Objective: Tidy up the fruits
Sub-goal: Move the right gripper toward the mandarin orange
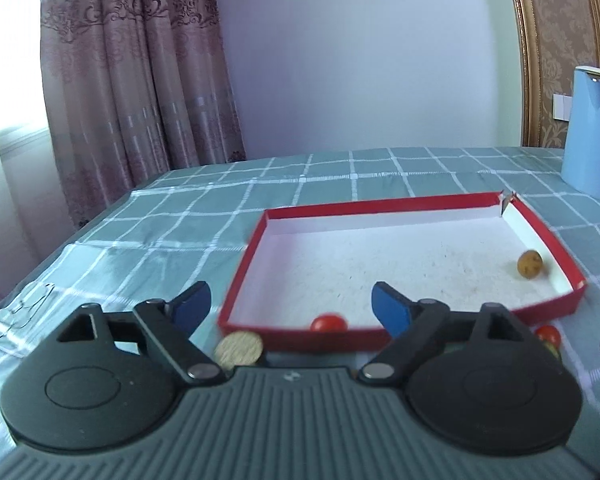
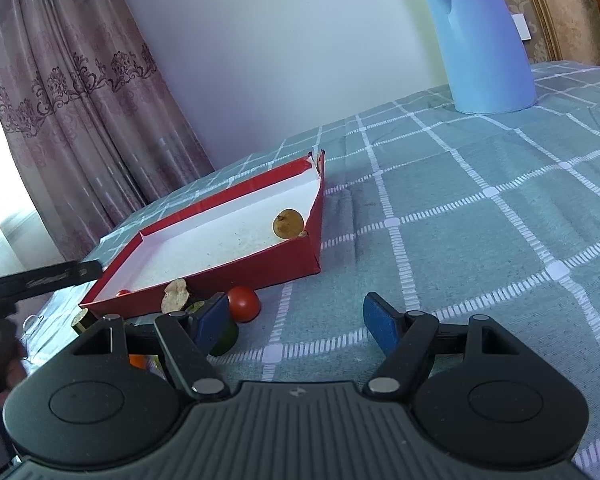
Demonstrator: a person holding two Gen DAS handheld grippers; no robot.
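A shallow red box with a white inside (image 1: 440, 200) (image 2: 312, 256) lies on the checked cloth. A brown round fruit (image 1: 529, 264) (image 2: 287, 223) sits in its right part. A red cherry tomato (image 1: 329, 322) (image 2: 123, 292) lies inside by the near wall. My left gripper (image 1: 290, 308) is open and empty, above the box's near wall. A tan round fruit (image 1: 239, 350) lies on the cloth outside the near wall. Another cherry tomato (image 1: 548, 334) (image 2: 243, 304) lies outside the box. My right gripper (image 2: 294, 322) is open and empty, right of that tomato. A green fruit (image 2: 224, 340) and tan pieces (image 2: 175, 295) lie beside its left finger.
A light blue jug (image 1: 592, 132) (image 2: 484, 40) stands at the back right. A clear plastic wrapper (image 1: 20, 312) lies at the left edge of the table. A curtain hangs behind on the left. The left gripper's body (image 2: 40, 280) shows at the left of the right wrist view.
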